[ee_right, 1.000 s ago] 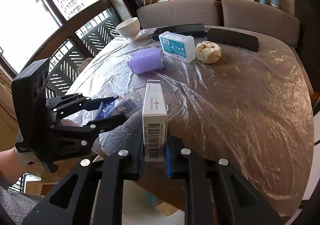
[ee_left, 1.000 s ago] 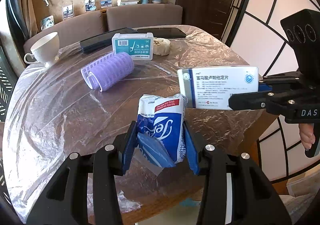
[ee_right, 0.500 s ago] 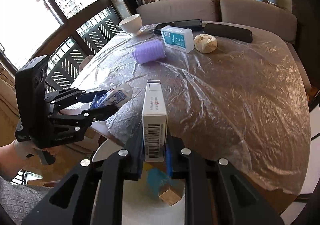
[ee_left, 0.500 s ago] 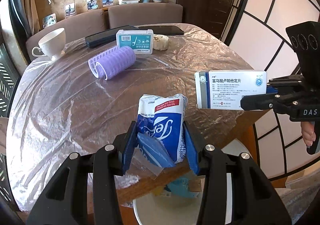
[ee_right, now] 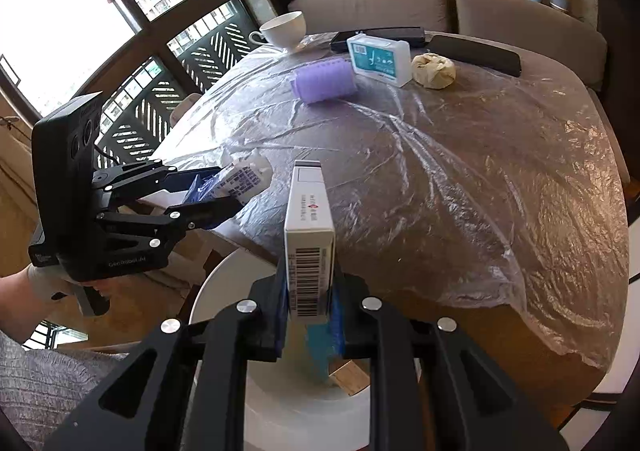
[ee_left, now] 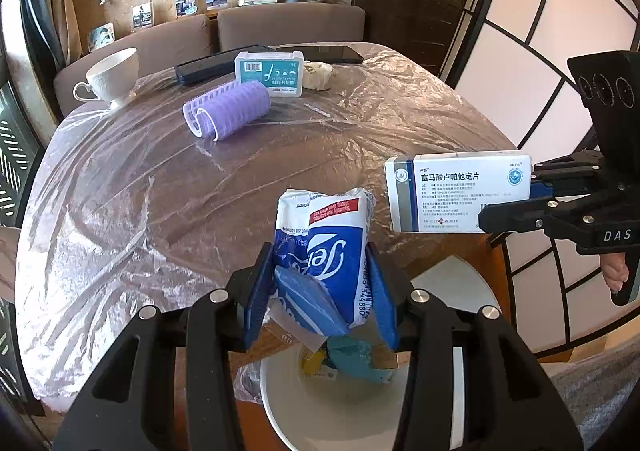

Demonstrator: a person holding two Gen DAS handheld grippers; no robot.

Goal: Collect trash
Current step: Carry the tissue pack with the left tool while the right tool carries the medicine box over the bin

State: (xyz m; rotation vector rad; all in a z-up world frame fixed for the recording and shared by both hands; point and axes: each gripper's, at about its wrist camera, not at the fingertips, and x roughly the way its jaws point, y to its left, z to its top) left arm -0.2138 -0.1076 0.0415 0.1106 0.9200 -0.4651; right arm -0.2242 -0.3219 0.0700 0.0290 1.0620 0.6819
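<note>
Past the near edge of the tabletop (ee_left: 120,211), over the white bin (ee_left: 320,403), the left gripper (ee_left: 320,291) fingers pinch a soft, crushable tissue pack (ee_left: 328,247) and the right gripper (ee_right: 308,303) fingers clamp a light, stiff medicine box (ee_right: 310,235) by its flat faces.

The left black plastic gripper (ee_left: 322,293) has two thick arms with long holes cut in them. Round silver screws sit on its joints, and its fingertips wear blue pads (ee_left: 256,297). The right black plastic gripper (ee_right: 308,303) looks just the same, with silver screws and blue pads. From the side, each one has a tall black box on top with three round holes. One body has white letters "DAS". The person wears a grey knitted sleeve (ee_right: 44,383).
</note>
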